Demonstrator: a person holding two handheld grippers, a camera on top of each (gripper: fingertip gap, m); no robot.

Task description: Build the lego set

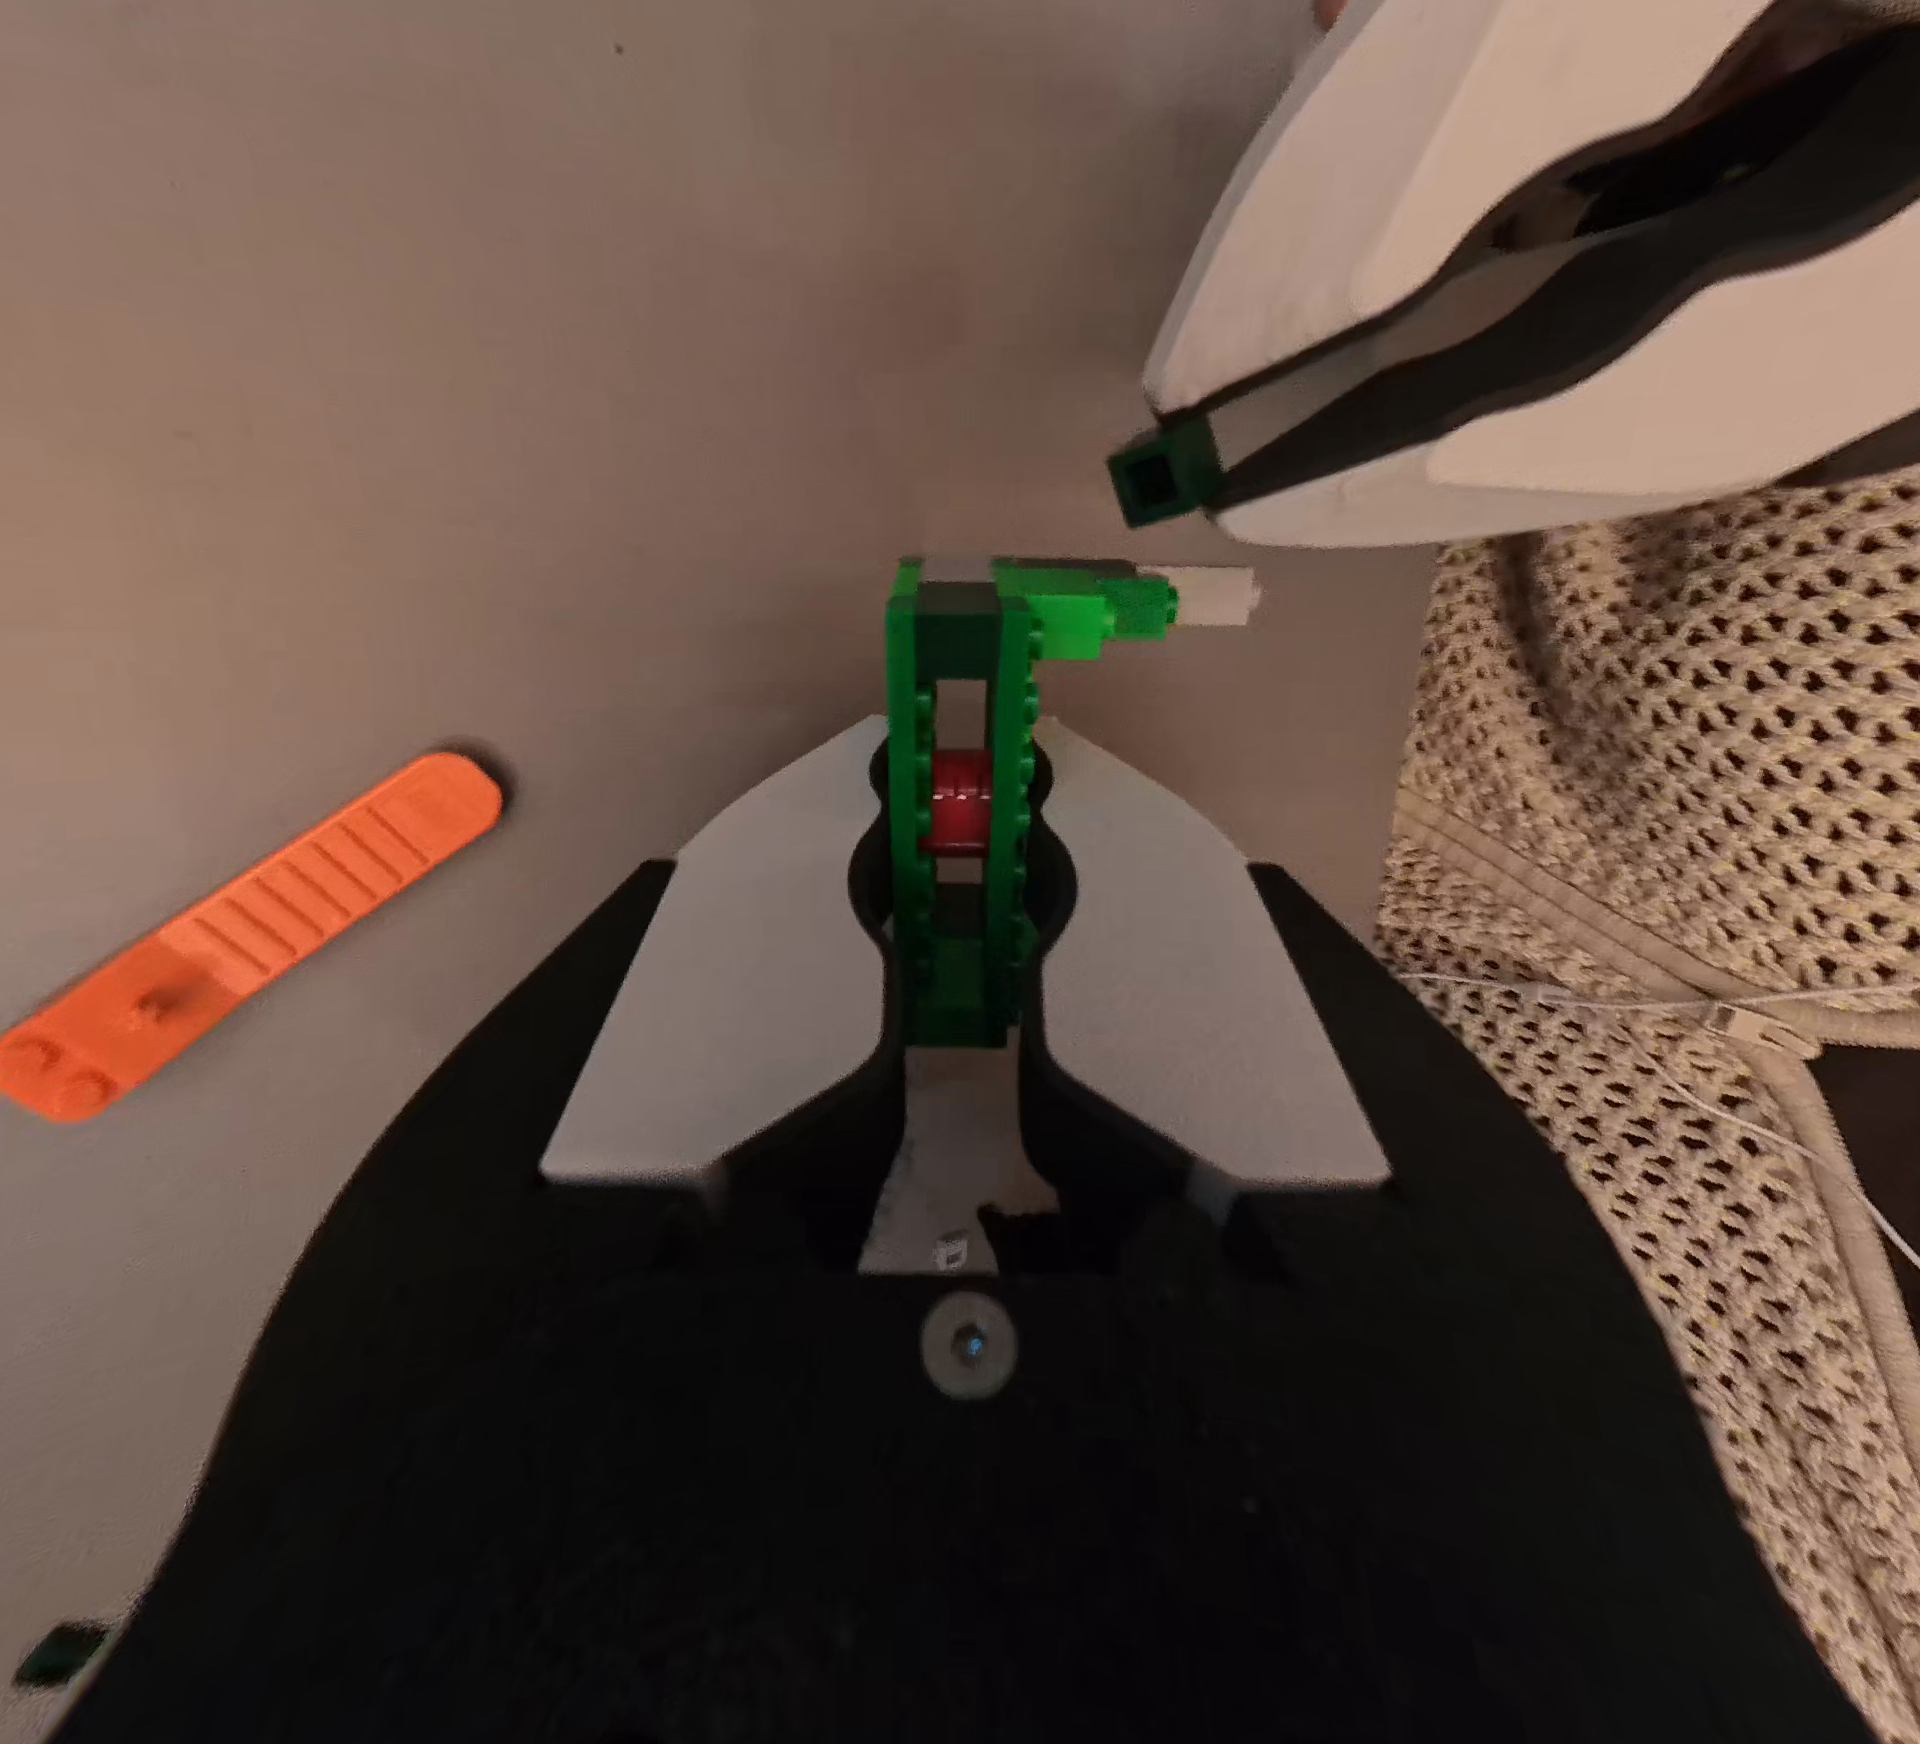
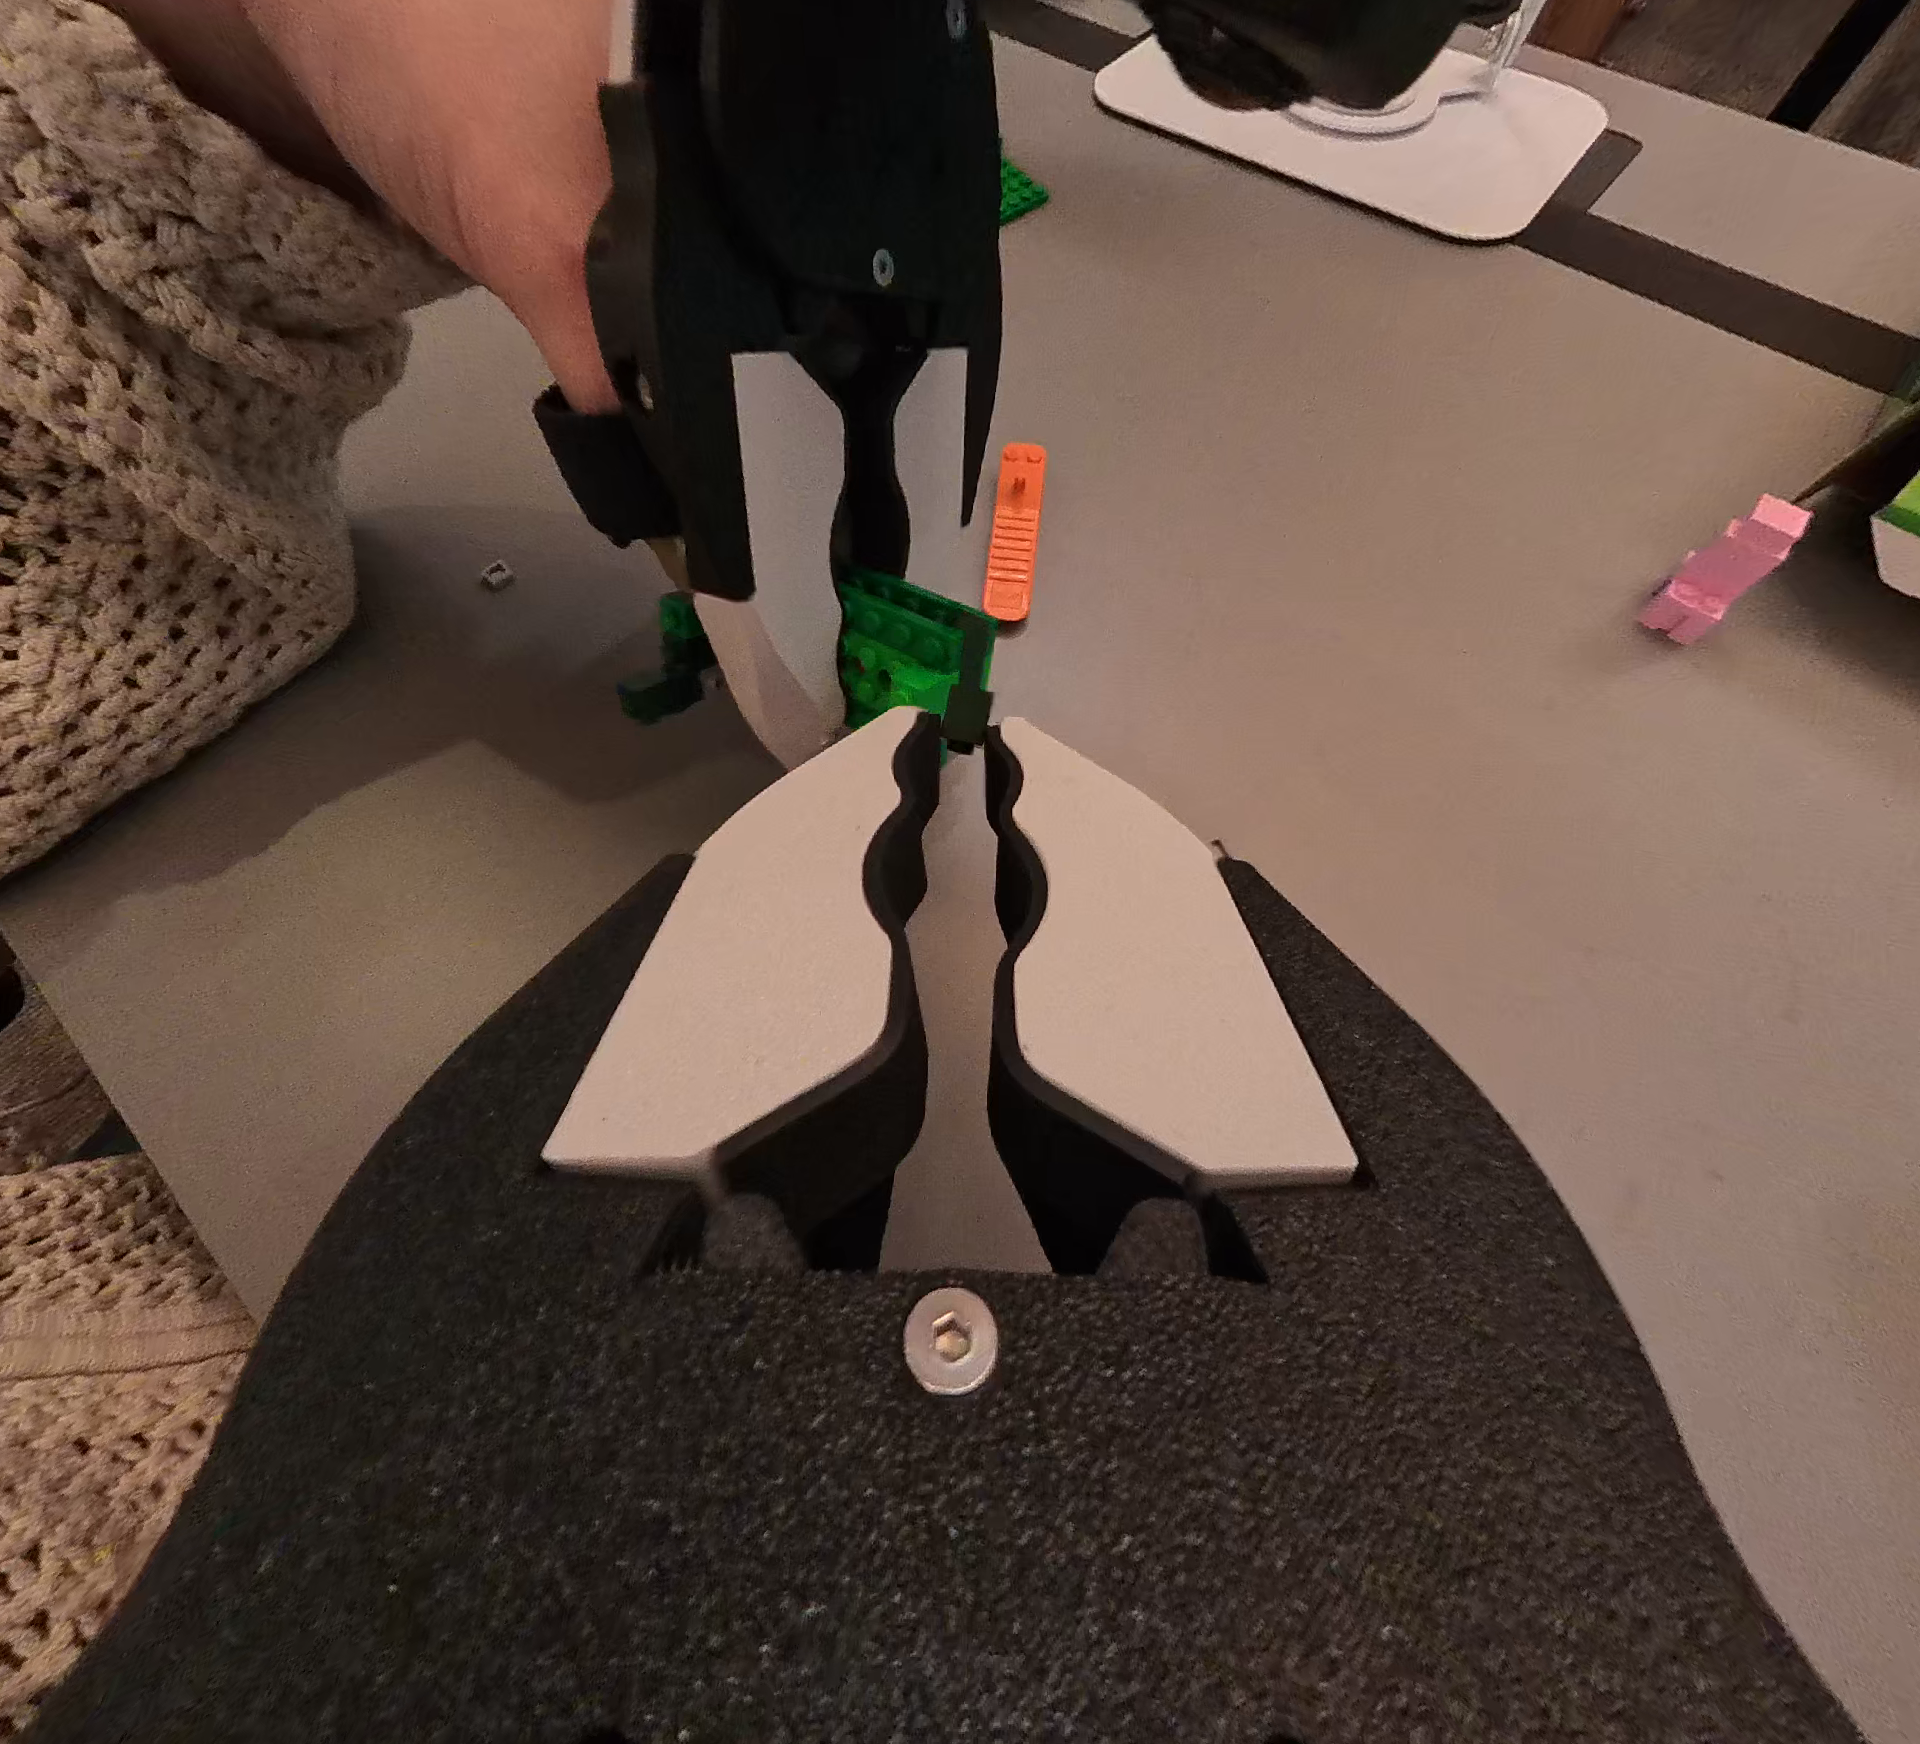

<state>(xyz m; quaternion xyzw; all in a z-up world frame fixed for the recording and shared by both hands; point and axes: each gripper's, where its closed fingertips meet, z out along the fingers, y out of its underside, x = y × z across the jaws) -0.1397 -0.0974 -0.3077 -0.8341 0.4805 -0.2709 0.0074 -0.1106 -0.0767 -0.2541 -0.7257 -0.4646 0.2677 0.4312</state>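
My left gripper (image 1: 961, 738) is shut on a green lego build (image 1: 961, 821), a tall frame with a red piece (image 1: 958, 818) inside and a light green and white arm (image 1: 1122, 614) at its top right. My right gripper (image 1: 1195, 473) comes in from the upper right, shut on a small dark green brick (image 1: 1153, 479), a little above that arm. In the right wrist view my right gripper (image 2: 964, 733) pinches the dark green brick (image 2: 966, 712) at its tips, just in front of the green build (image 2: 899, 645) that the left gripper (image 2: 821, 468) holds.
An orange brick separator (image 1: 249, 936) lies on the grey table (image 1: 520, 240) to the left; it also shows in the right wrist view (image 2: 1013, 531). A pink lego figure (image 2: 1725, 577) lies at the right, loose green pieces (image 2: 665, 676) at the left. A knitted sleeve (image 1: 1662, 863) is at the right. Tip to tip, the grippers are about 7 cm apart.
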